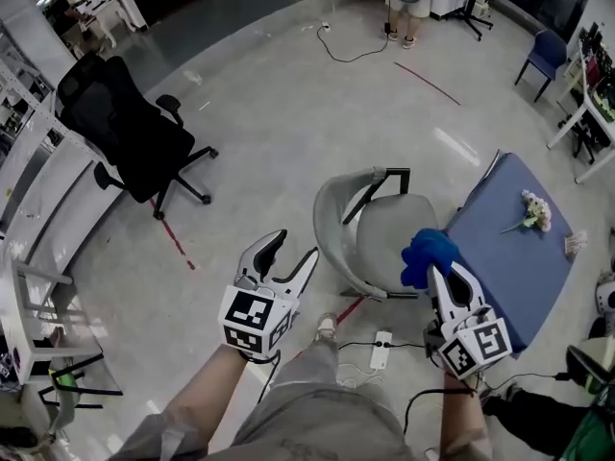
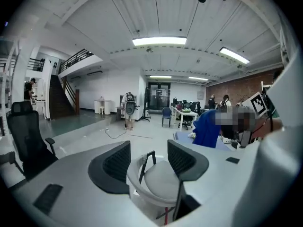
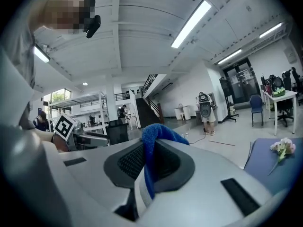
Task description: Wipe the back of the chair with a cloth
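The grey chair stands on the pale floor just ahead of the person, and its curved back wraps round the near-left side of the seat, so the surface to be wiped faces the two grippers. The right gripper has its jaws clamped on a blue cloth. The right gripper view shows the fabric pinched between the two pads and bunched up over their tips, which leaves a soft wad in front to meet the chair instead of bare plastic. In the head view that wad hangs over the right edge of the seat, close to the chair but on the opposite side from the back, and I cannot tell whether it touches anything. The left gripper is held with its jaws apart and nothing in them; its own view looks through the gap at the chair, which suggests it is kept free, perhaps to steady the chair. Wiping looks not yet begun: the cloth would need to cross to the back. A blue table with a flower sprig stands just right of the chair.
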